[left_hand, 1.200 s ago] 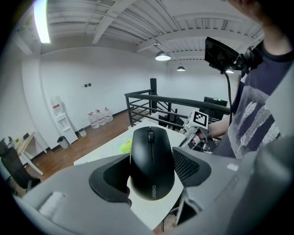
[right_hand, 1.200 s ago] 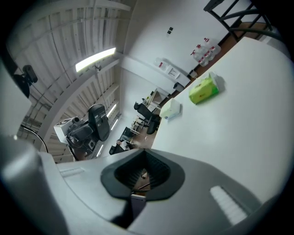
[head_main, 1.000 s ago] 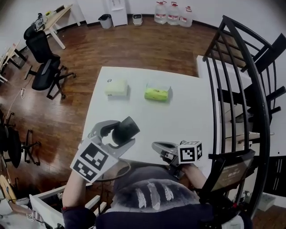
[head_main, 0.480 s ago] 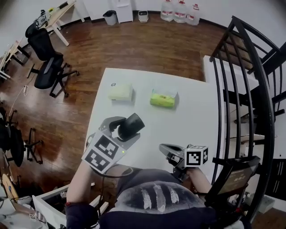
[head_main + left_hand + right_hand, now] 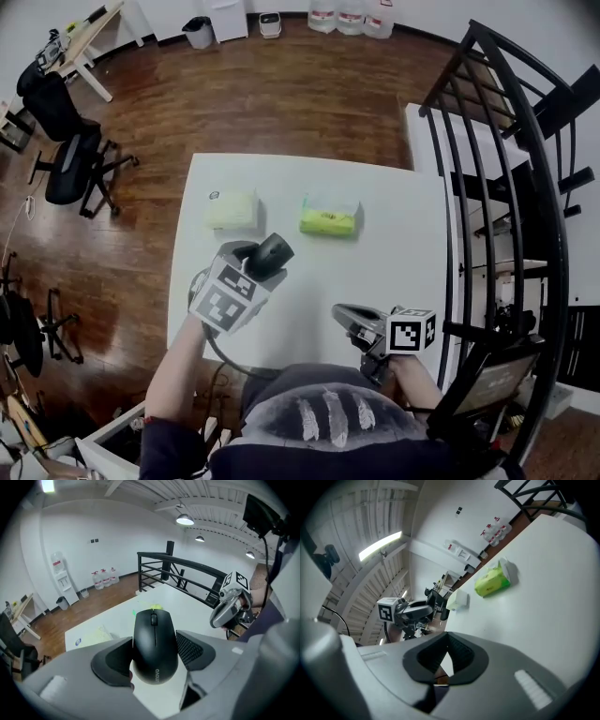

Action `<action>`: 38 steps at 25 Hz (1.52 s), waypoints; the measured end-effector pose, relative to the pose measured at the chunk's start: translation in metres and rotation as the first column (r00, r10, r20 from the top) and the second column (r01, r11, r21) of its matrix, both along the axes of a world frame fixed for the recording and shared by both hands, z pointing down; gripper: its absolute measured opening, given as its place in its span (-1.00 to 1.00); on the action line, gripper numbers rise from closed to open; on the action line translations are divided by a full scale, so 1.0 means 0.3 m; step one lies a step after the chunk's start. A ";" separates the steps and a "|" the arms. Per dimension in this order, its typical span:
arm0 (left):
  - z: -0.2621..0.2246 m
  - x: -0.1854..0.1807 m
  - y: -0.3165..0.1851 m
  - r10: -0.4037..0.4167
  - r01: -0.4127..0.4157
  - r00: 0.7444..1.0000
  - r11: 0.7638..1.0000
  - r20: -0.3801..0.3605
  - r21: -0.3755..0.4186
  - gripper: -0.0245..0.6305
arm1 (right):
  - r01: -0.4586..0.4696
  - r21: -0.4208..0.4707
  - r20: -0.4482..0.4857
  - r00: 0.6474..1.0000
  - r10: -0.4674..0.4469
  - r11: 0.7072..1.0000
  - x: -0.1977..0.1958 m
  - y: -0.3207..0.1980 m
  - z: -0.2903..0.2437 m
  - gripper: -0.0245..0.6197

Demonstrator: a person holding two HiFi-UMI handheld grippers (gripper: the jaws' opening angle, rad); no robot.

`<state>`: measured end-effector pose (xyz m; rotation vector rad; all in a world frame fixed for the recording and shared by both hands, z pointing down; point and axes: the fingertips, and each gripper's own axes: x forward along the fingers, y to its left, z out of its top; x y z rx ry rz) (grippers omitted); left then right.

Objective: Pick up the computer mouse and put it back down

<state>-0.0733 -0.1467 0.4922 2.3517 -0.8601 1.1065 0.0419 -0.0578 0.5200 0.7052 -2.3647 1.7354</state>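
Note:
A black computer mouse (image 5: 274, 253) hangs above the near left part of the white table (image 5: 394, 253). My left gripper (image 5: 262, 264) is shut on its sides. In the left gripper view the mouse (image 5: 155, 641) fills the gap between the two dark pads, top side up, wheel pointing away, with the table showing beneath it. My right gripper (image 5: 343, 315) hovers at the table's near edge, right of the mouse. In the right gripper view its jaws (image 5: 446, 637) meet at the tips with nothing between them.
A green tissue pack (image 5: 329, 217) and a pale yellow pack (image 5: 231, 209) lie on the far half of the table. A black metal railing (image 5: 506, 187) runs along the right. Office chairs (image 5: 70, 159) stand on the wood floor at left.
My left gripper has carried the mouse lower and farther out over the table. The right gripper has shifted a little along the near edge.

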 end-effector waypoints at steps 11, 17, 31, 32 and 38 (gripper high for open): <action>0.242 -0.022 -0.115 -0.089 0.086 0.996 0.984 -0.014 -0.159 0.01 | -0.041 -0.044 -0.029 0.999 0.040 0.998 0.026 -0.070 0.073 -0.91; 0.388 -0.019 -0.144 -0.128 0.124 0.992 0.967 -0.008 -0.221 0.01 | -0.038 -0.057 -0.033 0.999 0.036 0.998 0.020 -0.082 0.101 -0.91; 0.626 -0.019 -0.130 -0.079 0.130 0.980 0.949 0.182 -0.288 0.02 | -0.036 -0.073 -0.039 0.999 0.034 0.997 0.029 -0.086 0.117 -0.91; 0.644 -0.020 -0.122 -0.070 0.128 0.978 0.946 0.196 -0.297 0.02 | -0.037 -0.073 -0.038 0.999 0.034 0.997 0.029 -0.085 0.115 -0.91; 0.668 -0.029 -0.114 -0.047 0.120 0.968 0.950 0.247 -0.289 0.03 | -0.040 -0.073 -0.039 0.999 0.037 0.997 0.033 -0.075 0.103 -0.91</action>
